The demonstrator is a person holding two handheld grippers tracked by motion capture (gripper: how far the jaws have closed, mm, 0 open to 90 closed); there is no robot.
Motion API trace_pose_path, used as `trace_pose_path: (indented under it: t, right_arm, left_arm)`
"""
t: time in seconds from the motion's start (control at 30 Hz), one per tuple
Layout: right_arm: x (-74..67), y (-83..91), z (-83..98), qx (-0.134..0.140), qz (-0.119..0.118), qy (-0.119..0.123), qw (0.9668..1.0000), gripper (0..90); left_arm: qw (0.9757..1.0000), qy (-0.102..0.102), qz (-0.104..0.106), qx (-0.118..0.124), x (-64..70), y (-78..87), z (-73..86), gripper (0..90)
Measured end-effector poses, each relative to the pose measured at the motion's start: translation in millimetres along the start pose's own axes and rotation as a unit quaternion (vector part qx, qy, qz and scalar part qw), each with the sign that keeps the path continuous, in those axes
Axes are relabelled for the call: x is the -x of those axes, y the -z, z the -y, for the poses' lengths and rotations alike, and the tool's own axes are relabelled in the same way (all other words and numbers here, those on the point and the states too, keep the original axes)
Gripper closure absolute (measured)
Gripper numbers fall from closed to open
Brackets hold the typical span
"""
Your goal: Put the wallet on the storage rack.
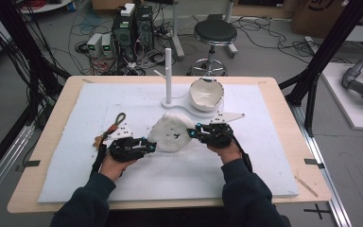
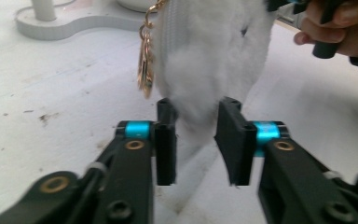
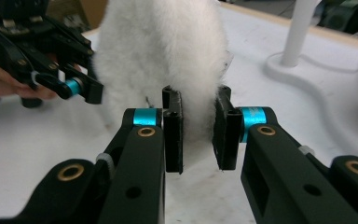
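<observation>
A fluffy white plush pouch (image 1: 171, 134) is lying near the middle of the pale blue foam mat (image 1: 75, 179) that is covering the light wooden desk (image 1: 23, 201). Its fur is long, soft and woolly, its outline is rounded and lumpy, and a small dark mark is showing on its upper face. In the left gripper view a white zip edge is running up its side, with a gold metal clasp (image 2: 145, 70) dangling from it.

The left tongs (image 1: 152, 146) are sitting at the pouch's eight o'clock; the black flat pads are standing on either side of a tuft of fur with a gap around it, so they are looking released. The right tongs (image 1: 192, 132) are sitting at its three o'clock, clenched on a fold of the fur.

At the pouch's twelve o'clock a smooth white plastic stand (image 1: 168, 75) with a tall round post and a short side peg is rising from a flat base, and a glossy white ceramic bowl (image 1: 206, 92) is resting tilted on that base at one o'clock.
</observation>
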State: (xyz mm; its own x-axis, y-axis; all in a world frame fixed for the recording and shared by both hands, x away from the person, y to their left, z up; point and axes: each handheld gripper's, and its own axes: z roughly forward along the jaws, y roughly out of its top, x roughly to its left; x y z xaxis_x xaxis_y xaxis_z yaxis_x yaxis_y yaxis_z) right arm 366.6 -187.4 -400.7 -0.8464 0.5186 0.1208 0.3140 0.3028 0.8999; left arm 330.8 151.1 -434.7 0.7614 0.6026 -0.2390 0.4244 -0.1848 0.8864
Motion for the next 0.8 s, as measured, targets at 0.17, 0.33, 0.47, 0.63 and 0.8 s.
trace_pose_path:
  t: [0.17,0.33,0.47,0.63,0.8]
  right_arm:
    - [-1.1,13.5,-9.3,0.003,0.047,0.057,0.9973,77.8]
    - [5.1,30.9,-22.6,0.017,0.092,0.084,0.9920,77.8]
    - [14.5,44.1,-35.7,0.014,0.127,0.101,0.9867,77.7]
    - [32.1,56.2,-54.6,0.010,0.166,0.121,0.9785,77.6]
    - [48.9,63.7,-71.7,0.002,0.204,0.146,0.9679,77.6]
  left_arm:
    - [0.9997,0.016,-0.017,0.012,-6.8,7.5,-1.9,53.8]
    - [0.9984,0.027,-0.040,0.028,-14.7,18.9,-1.4,48.9]
    - [0.9964,0.032,-0.069,0.038,-18.9,25.4,-1.1,37.8]
    - [0.9940,0.022,-0.097,0.047,-21.4,32.5,-2.7,26.4]
    - [0.9907,0.026,-0.120,0.059,-30.8,47.6,-4.0,24.4]
